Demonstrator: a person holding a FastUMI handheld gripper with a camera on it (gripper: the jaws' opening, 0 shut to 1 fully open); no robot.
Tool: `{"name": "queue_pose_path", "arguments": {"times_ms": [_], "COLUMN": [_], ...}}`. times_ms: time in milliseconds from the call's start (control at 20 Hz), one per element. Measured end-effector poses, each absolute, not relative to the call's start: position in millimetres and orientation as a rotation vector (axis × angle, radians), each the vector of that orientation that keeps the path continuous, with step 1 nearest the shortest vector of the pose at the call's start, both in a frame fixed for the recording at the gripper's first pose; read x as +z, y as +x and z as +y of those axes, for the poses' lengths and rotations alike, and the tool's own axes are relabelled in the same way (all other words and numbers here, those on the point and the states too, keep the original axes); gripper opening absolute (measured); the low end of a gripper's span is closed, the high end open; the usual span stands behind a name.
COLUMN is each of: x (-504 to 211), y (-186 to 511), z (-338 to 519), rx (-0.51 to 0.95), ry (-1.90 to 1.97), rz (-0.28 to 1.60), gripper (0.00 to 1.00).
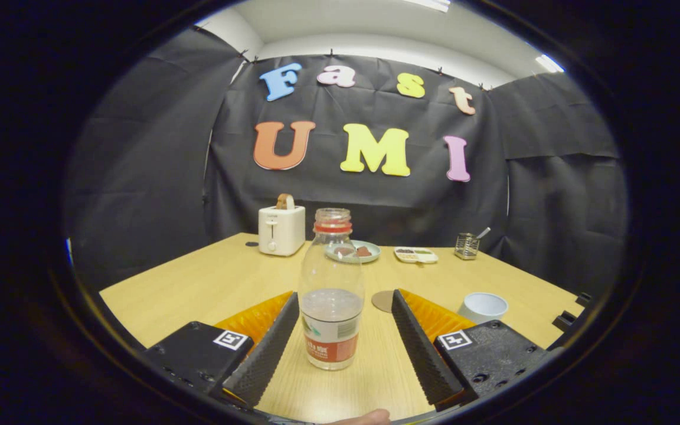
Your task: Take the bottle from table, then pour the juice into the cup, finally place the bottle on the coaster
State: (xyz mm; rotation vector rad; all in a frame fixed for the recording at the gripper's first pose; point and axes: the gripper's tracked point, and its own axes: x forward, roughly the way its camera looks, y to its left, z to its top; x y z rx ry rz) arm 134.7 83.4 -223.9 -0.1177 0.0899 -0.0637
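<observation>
**Bottle stood between spread fingers on booth tabletop**

While the gripper [345,336] hung low over the pale wooden tabletop [198,289], its two fingers were spread wide, and the bottle [332,295] stood upright in the gap between them. The left finger lay just beside the bottle's lower body, and whether it touched could not be told; the right finger stood clearly apart from it. The bottle was clear plastic, uncapped, with a red ring around its neck and a label around its base, and liquid filled it to roughly its middle.

Just beyond the right finger's tip, a round brown coaster [382,300] lay flat on the tabletop. To the right of that finger stood a white cup [482,307], upright with its mouth open, well apart from the bottle.

Farther back, near the booth's black cloth wall, a white toaster [281,229] held a slice of bread [284,202] in its slot. A plate [369,252] with some food showed partly behind the bottle's shoulder; beside it sat a small divided dish [415,255], and farther right a small mesh holder [467,245] with a utensil leaning out of it. A fingertip [360,418] showed below the gripper.
</observation>
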Motion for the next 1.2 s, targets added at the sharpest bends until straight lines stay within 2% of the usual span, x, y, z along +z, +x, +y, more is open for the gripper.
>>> {"name": "queue_pose_path", "arguments": {"times_ms": [350,500,600,650,800,1200], "x": [-257,-250,-250,-252,-244,-215], "y": [165,175,179,181,174,145], "z": [89,84,82,84,83,72], "rx": [-0.111,-0.156,-0.169,-0.166,-0.157,-0.133], "ry": [-0.143,-0.124,-0.105,-0.096,-0.072,0.137], "rz": [0.103,0.072,0.073,0.077,0.088,0.101], "gripper": [1.00,1.00,0.86,0.83,0.79,0.78]}}
